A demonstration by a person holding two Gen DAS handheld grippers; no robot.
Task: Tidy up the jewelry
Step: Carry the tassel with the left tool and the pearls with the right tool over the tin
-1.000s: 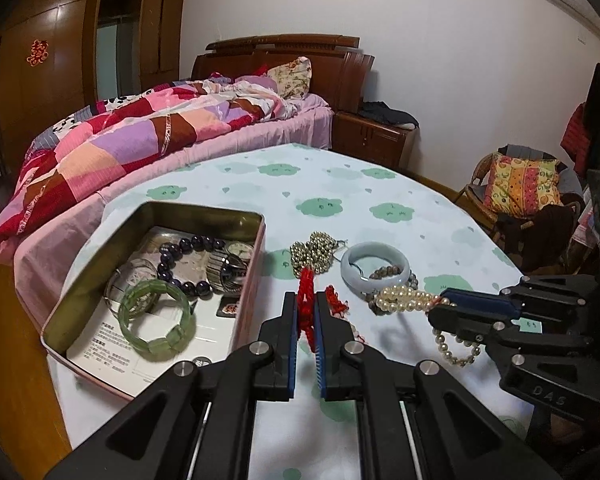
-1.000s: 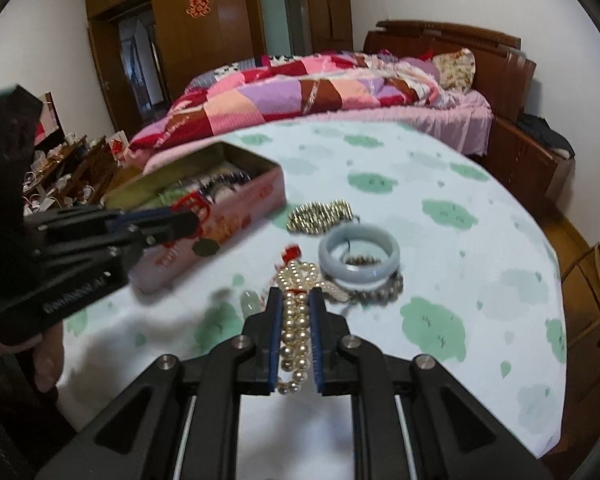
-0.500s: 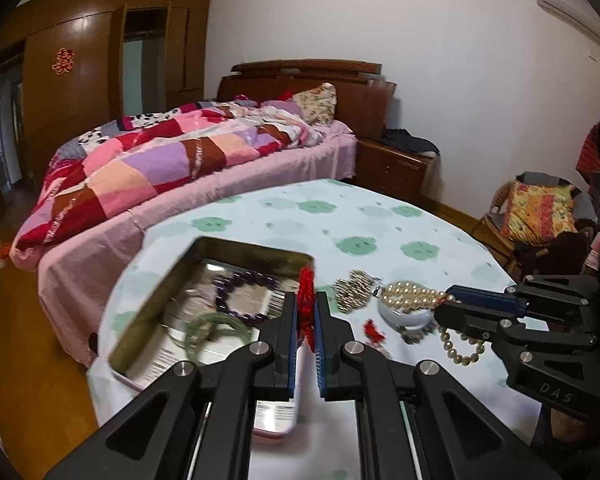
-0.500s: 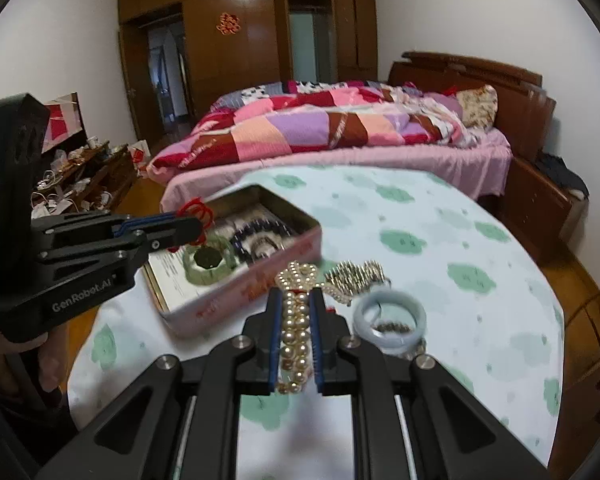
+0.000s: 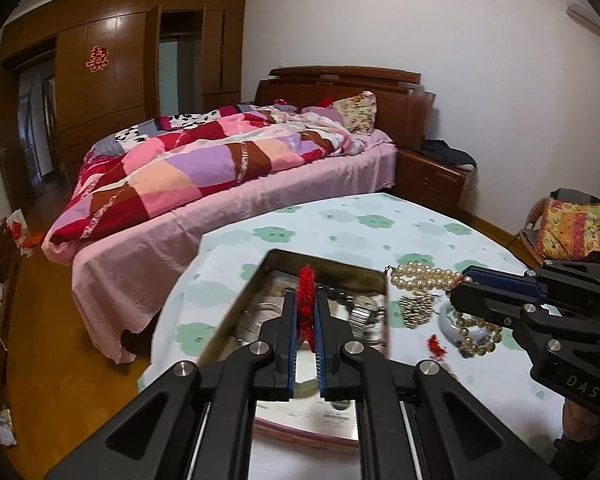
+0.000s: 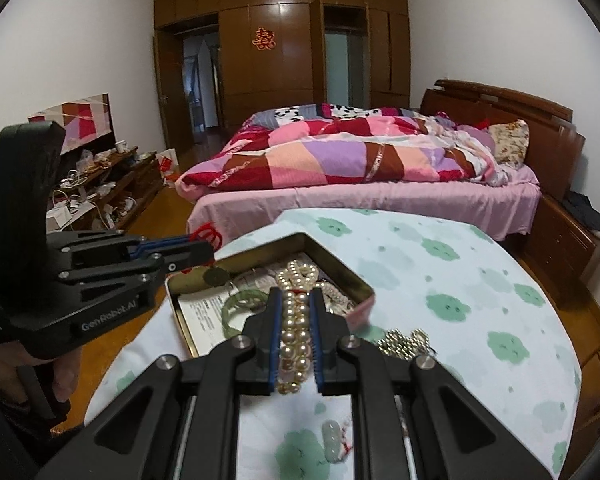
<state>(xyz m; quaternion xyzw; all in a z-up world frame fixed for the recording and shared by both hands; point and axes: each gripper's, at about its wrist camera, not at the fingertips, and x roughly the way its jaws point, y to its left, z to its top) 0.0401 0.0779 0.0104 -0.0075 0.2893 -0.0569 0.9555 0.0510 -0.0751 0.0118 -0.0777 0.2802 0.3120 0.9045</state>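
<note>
My left gripper (image 5: pixel 305 308) is shut on a red cord ornament (image 5: pixel 306 280) and holds it above the open metal tin (image 5: pixel 324 260). My right gripper (image 6: pixel 296 304) is shut on a pearl necklace (image 6: pixel 296 320), lifted above the tin (image 6: pixel 340 270). In the left wrist view the pearls (image 5: pixel 424 276) hang from the right gripper (image 5: pixel 466 278) beside the tin's right wall. The tin holds a green bangle (image 6: pixel 244 304), a watch (image 5: pixel 362 312) and other pieces. The left gripper (image 6: pixel 204 246) also shows in the right wrist view with the red cord (image 6: pixel 206 234).
On the cloud-print tablecloth (image 6: pixel 480 292) lie a gold bead cluster (image 5: pixel 416 306), a pale jade bangle with bead bracelet (image 5: pixel 474 330), a red tassel piece (image 5: pixel 436 346) and a small jade pendant (image 6: pixel 332 442). A bed (image 6: pixel 364 168) stands beyond the table.
Both grippers rose and swung left toward the tin, carrying the red cord and the pearls. The left gripper now sits over the tin's inside; the pearls hang at its right wall.
</note>
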